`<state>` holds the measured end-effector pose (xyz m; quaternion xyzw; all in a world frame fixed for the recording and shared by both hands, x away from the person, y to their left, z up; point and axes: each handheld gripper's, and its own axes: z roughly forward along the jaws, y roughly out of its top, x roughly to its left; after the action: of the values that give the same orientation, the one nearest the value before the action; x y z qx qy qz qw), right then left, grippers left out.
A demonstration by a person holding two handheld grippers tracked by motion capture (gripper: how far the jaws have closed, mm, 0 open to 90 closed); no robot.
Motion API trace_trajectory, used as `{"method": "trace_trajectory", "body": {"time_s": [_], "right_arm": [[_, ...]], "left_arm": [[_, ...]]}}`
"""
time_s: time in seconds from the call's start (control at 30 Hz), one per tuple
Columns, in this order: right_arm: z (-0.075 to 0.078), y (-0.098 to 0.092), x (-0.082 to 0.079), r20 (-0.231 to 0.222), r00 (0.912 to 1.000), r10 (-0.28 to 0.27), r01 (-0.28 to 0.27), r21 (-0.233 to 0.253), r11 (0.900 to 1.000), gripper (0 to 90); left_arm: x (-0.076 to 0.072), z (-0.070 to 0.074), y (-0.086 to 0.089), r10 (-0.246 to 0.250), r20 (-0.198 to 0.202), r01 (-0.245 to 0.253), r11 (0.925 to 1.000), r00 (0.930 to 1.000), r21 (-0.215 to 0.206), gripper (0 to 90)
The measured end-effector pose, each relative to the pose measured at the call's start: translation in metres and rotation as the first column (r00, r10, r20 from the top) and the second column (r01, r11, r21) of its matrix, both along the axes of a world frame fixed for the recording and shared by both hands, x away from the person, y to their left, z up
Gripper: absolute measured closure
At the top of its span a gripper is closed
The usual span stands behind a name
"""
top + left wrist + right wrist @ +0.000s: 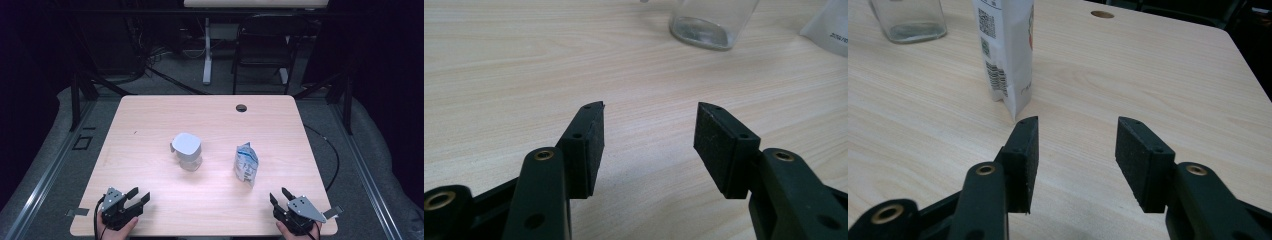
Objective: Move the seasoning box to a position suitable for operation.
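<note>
While both hands rest at the near edge of the pale wooden table [150, 120], each holds its tool low over the surface and aims it toward the far side. Left gripper [139, 195], at the near left corner: jaws spread wide, nothing between them, bare wood in the gap. Right gripper [278, 196], at the near right corner: jaws likewise spread wide and empty. Clear glass jar with a white square lid [187, 150]: upright near the table's centre, well apart from both tools; its glass base appears at the far edge of the left gripper view [709, 22]. White printed stand-up pouch [246, 163]: upright just right of the jar, apart from it, far-left of the right gripper.
</note>
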<state>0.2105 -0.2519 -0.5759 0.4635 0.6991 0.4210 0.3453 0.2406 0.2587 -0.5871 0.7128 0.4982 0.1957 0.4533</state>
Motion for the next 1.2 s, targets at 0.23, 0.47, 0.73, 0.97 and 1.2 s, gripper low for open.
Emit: {"method": "trace_trajectory", "body": {"time_s": [0.23,0.47,0.73,0.97,1.2], "right_arm": [[0.002,0.003,-0.001,0.008,0.9999,0.012,-0.012,0.0,1.0,49.9],[-0.001,0.001,-0.002,0.007,0.9997,0.021,-0.021,-0.006,1.0,54.7],[0.001,-0.004,-0.006,0.016,0.9996,0.023,-0.023,-0.007,1.0,53.6],[-0.001,-0.007,-0.007,-0.002,0.9999,0.016,-0.016,0.021,1.0,51.5],[-0.001,-0.009,-0.007,-0.002,0.9999,0.01,-0.01,0.024,1.0,50.8]], "left_arm": [[0.0,0.003,-0.002,-0.012,-0.026,0.013,0.9991,0.9996,0.039,57.7],[0.009,0.006,-0.008,-0.024,-0.035,0.025,0.9995,0.9991,0.017,60.6],[0.024,0.016,-0.019,-0.056,-0.027,0.056,0.9984,0.9981,-0.012,56.0],[0.038,0.027,-0.023,-0.048,-0.019,0.048,0.9988,0.9987,-0.007,57.3],[0.061,0.044,-0.022,-0.037,-0.007,0.037,0.9993,0.9993,-0.009,57.7]]}}
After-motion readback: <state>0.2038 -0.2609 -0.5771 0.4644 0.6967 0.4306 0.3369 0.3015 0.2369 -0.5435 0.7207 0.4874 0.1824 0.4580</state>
